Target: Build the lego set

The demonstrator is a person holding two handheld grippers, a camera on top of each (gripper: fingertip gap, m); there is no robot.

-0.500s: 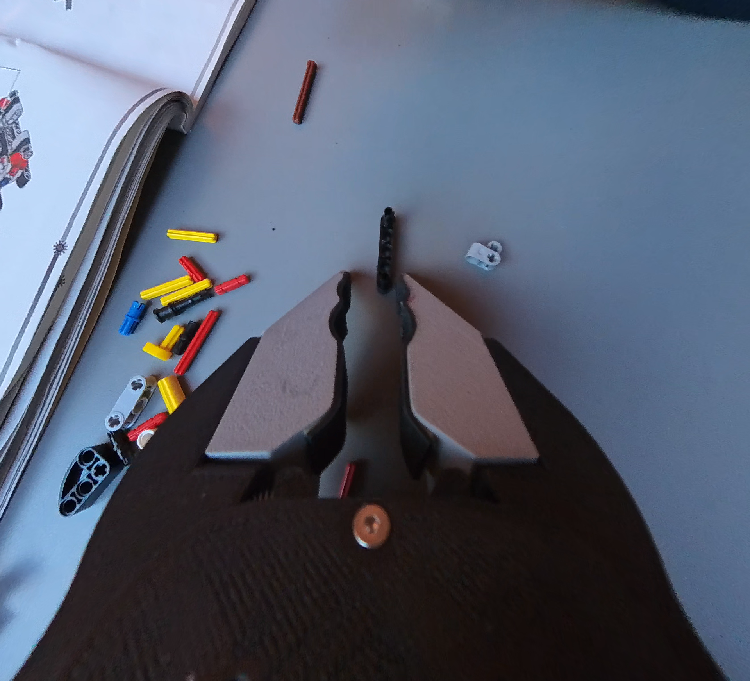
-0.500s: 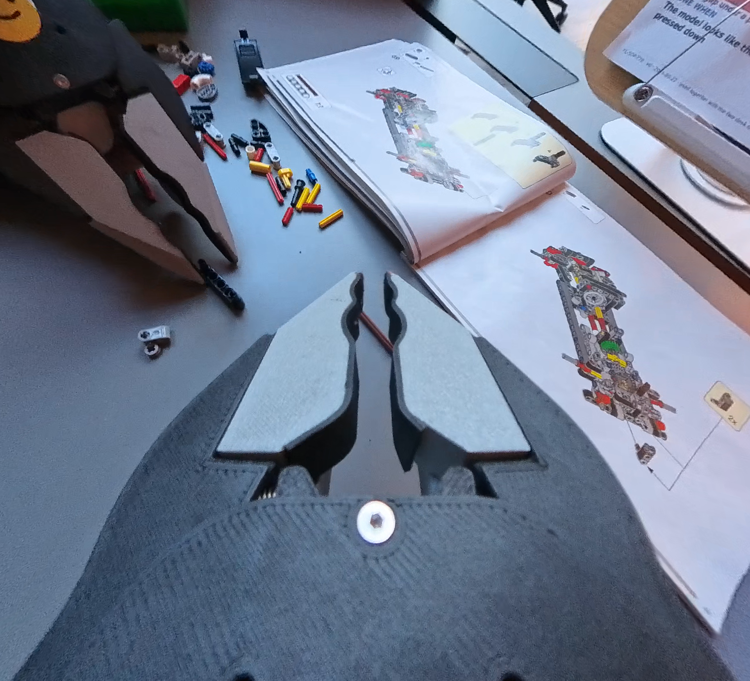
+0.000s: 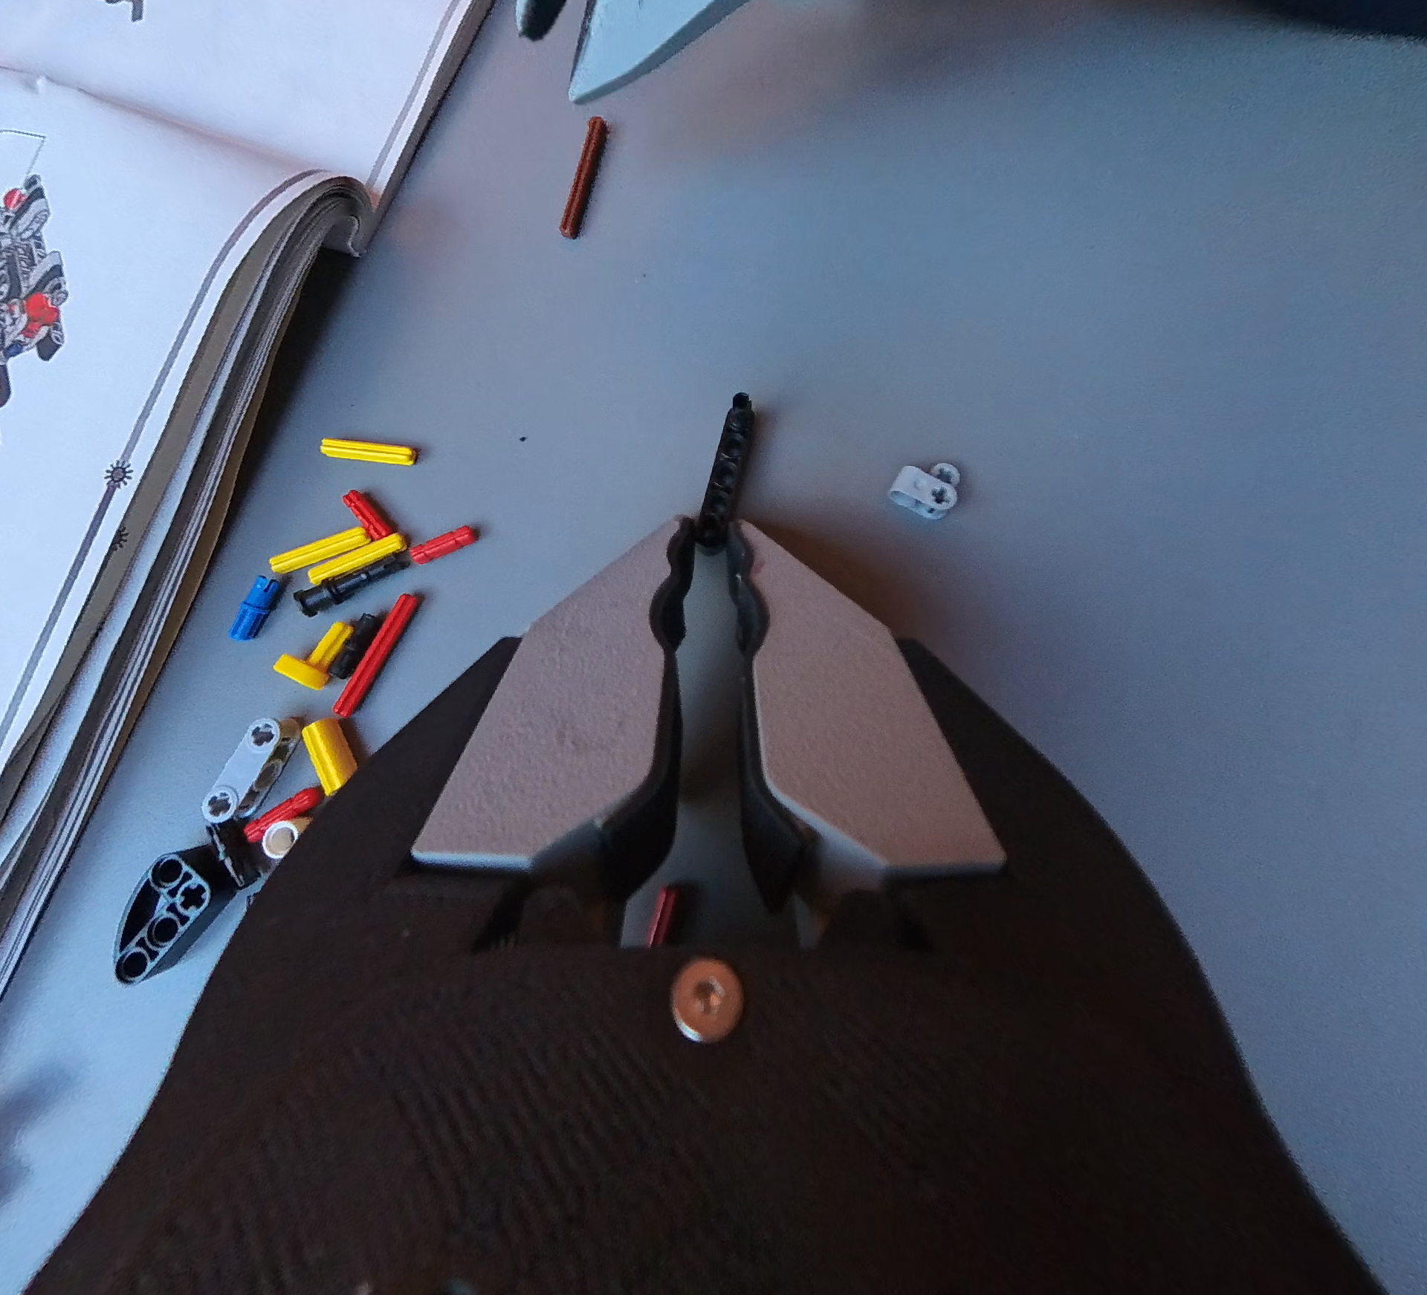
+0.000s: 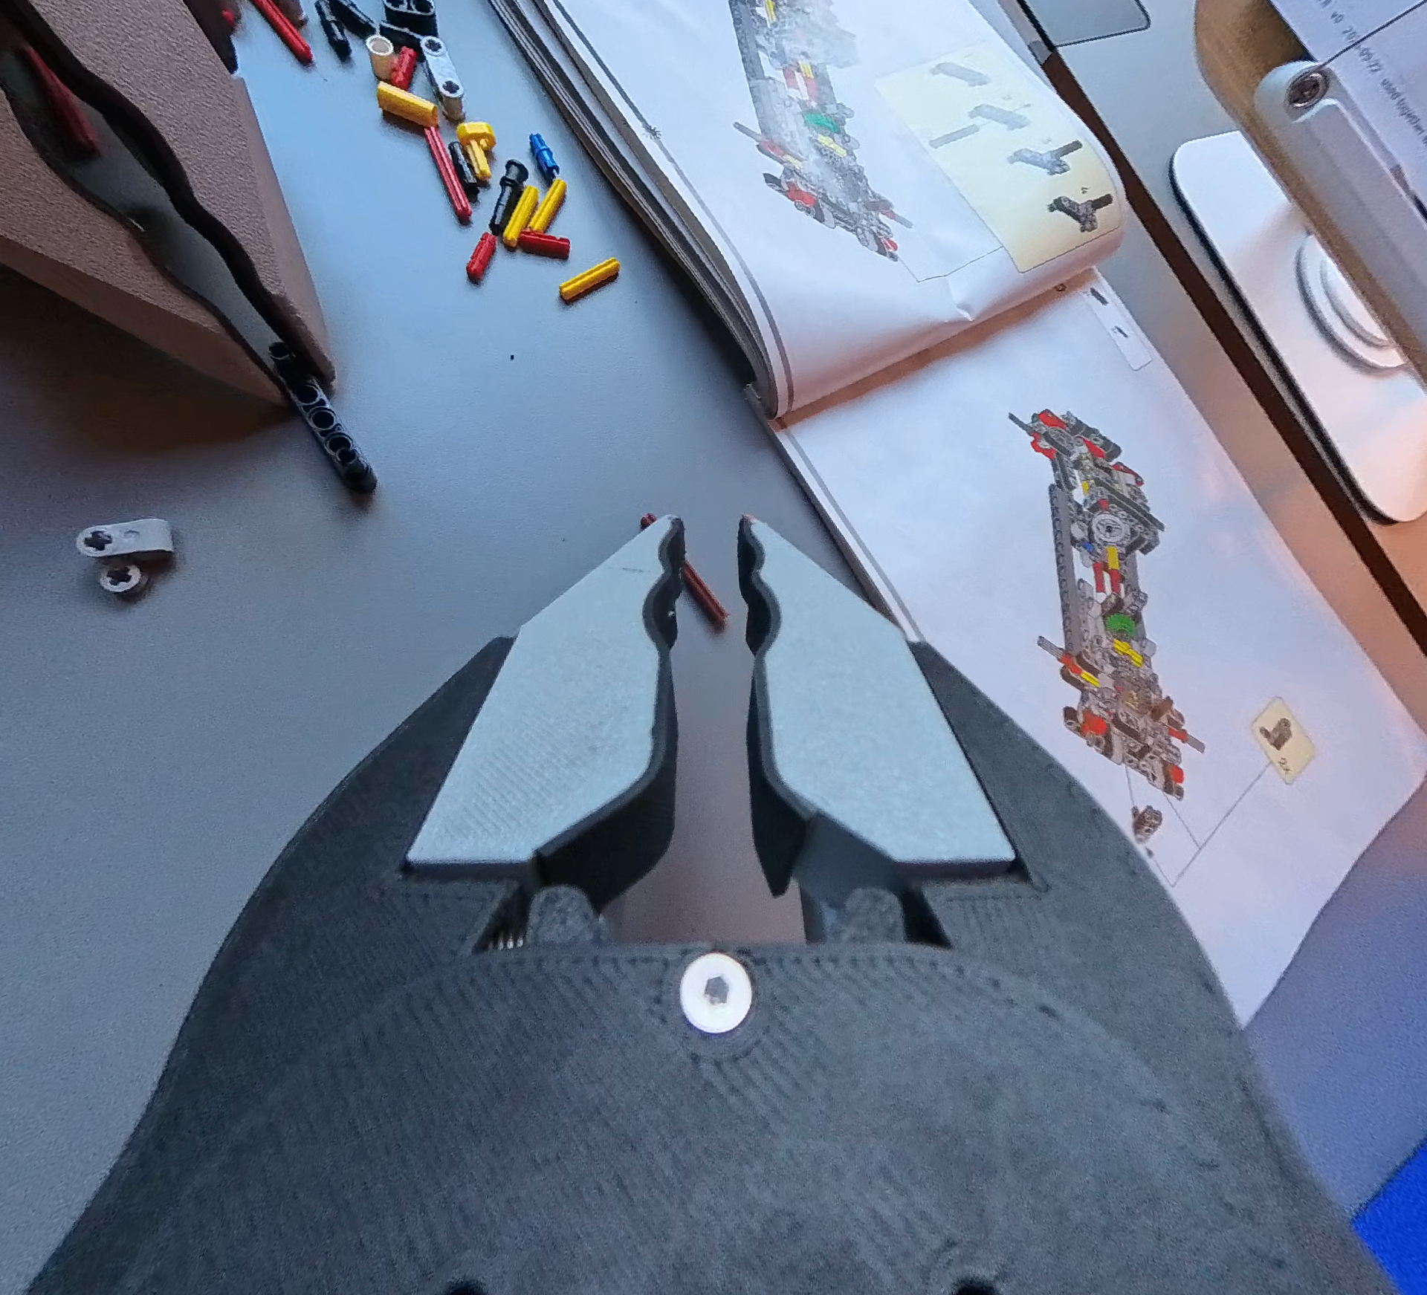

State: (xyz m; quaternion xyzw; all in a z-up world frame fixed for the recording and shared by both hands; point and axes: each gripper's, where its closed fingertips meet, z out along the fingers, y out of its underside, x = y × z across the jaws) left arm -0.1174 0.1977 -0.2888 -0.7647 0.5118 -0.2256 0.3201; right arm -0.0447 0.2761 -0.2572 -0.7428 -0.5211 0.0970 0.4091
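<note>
**While left tongs pinch a beam tip, right tongs hang open over an axle**

Left wrist view: as far as the fingers show, the left gripper (image 3: pixel 714 532) is closed on the near end of a slim black perforated plastic beam (image 3: pixel 730 455). The rest of the beam points away over the grey table (image 3: pixel 1004 254). A small light-grey plastic connector (image 3: pixel 927 486) lies well apart to the right. A scatter of yellow, red, black and blue plastic pins (image 3: pixel 347 563) lies to the left, beside an open white instruction booklet (image 3: pixel 193 177). Far ahead, the right gripper (image 3: pixel 557 61) points down at a short red-brown plastic axle (image 3: pixel 583 177).

Right wrist view: the right gripper has its jaws apart and holds nothing. The axle lies flat on the table, partly hidden under one finger, slanting across the gap with neither pad touching it. The left gripper shows at upper left, its tips on the beam end, and the beam appears to rest on the table.

Risks, judged:
- The hold is on the very tip of the beam, so it could swing or slip out if lifted.
- The axle sits skewed to the jaws, so closing on it could roll it away or clip only one end.
- The booklet edge is near the right gripper and could snag it.
</note>
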